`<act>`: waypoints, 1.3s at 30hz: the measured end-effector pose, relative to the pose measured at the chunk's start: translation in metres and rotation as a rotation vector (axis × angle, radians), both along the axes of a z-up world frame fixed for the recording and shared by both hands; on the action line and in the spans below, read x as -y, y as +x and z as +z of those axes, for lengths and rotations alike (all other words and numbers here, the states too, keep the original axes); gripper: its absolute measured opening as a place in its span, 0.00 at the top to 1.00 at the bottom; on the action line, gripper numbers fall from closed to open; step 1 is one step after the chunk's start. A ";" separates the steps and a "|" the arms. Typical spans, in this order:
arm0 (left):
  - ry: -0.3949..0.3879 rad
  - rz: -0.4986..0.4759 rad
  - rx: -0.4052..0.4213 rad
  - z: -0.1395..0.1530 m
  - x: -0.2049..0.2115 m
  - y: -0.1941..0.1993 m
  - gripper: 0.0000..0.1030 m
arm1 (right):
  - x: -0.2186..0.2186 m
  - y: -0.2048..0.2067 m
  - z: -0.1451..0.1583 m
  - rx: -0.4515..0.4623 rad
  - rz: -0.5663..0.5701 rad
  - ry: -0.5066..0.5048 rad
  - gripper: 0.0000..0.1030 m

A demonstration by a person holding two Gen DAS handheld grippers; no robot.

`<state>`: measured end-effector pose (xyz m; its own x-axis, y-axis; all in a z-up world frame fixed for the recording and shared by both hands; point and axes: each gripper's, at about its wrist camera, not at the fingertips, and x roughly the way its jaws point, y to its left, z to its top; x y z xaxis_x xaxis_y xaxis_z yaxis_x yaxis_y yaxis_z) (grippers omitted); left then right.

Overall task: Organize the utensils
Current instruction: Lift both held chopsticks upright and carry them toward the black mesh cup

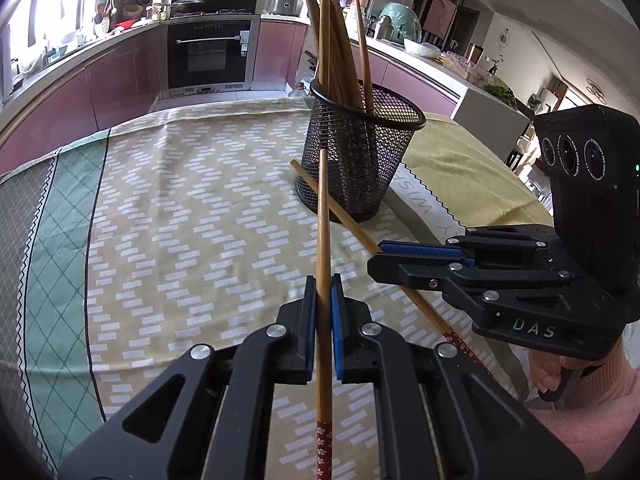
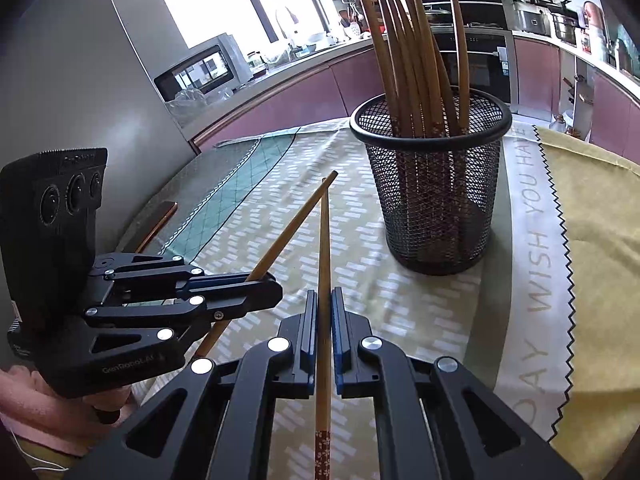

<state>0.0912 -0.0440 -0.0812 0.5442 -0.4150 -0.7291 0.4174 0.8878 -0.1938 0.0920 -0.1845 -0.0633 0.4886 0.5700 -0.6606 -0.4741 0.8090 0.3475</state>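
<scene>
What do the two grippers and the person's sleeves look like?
Both grippers, left and right, are black linkages with silver rivets and blue finger pads. Each carries a black three-lens camera block. White lettering marks the bodies. The sleeves are pink.

My left gripper (image 1: 323, 320) points forward and level, its two blue-padded fingers (image 1: 337, 332) drawn in close on a chopstick (image 1: 323, 264) that runs along its centre line. My right gripper (image 2: 324, 332) sits in the same pose, fingers (image 2: 338, 336) pinched on a second chopstick (image 2: 324, 280). The two grippers are side by side and near each other, angled slightly inward so their fronts converge. A pink-sleeved hand (image 1: 560, 376) grips the handle under the right unit; the other hand (image 2: 44, 392) holds the left unit likewise.
</scene>
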 end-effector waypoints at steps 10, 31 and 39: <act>0.000 0.015 0.023 0.006 -0.004 -0.002 0.93 | 0.007 -0.005 0.004 0.013 -0.012 0.025 0.94; -0.026 0.024 0.110 0.038 -0.014 -0.014 0.93 | 0.022 -0.026 0.031 0.108 -0.030 0.052 0.94; -0.023 0.026 0.144 0.047 -0.008 -0.019 0.93 | 0.029 -0.029 0.041 0.137 -0.046 0.060 0.94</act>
